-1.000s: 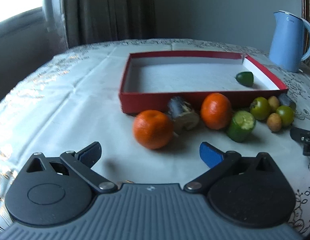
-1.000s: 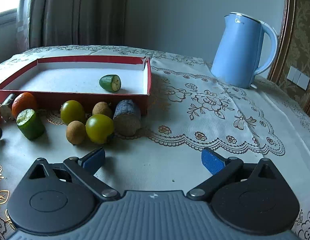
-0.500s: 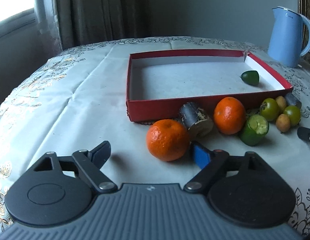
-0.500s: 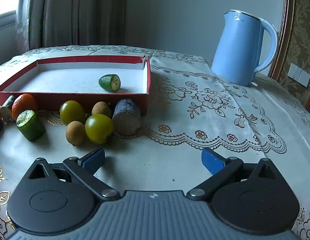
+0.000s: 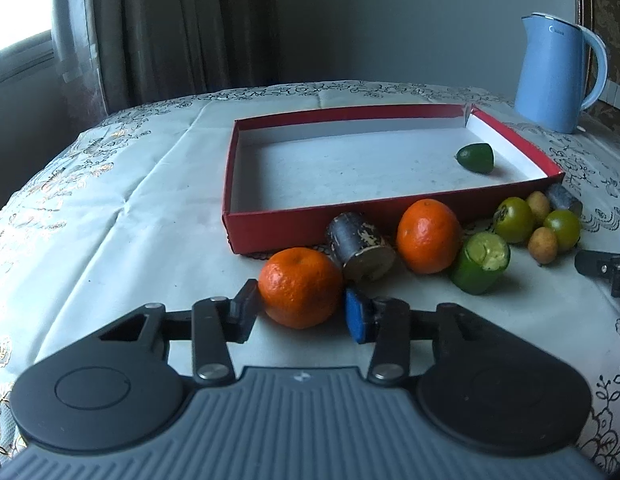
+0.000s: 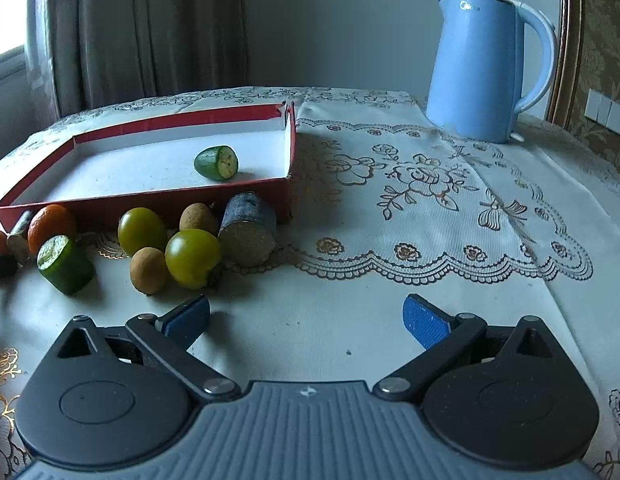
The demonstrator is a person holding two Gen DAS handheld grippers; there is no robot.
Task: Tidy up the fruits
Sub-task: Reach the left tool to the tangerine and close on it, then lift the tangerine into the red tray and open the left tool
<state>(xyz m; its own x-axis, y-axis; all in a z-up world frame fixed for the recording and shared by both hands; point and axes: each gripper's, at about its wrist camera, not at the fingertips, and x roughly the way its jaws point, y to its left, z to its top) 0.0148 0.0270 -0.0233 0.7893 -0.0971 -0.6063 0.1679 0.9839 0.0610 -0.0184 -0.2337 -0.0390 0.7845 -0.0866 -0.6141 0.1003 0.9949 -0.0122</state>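
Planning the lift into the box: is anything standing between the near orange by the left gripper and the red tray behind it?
The left gripper already brackets the round orange mandarin. A dark cut cylinder stub lies just behind it to the right, and the red cardboard tray has a raised front wall to clear.

The left gripper (image 5: 302,312) has advanced toward the red tray (image 5: 310,228) and narrowed its fingers, which now flank the near orange (image 5: 300,287) in front of the tray; a second ago the orange lay well ahead of wide-spread fingers.
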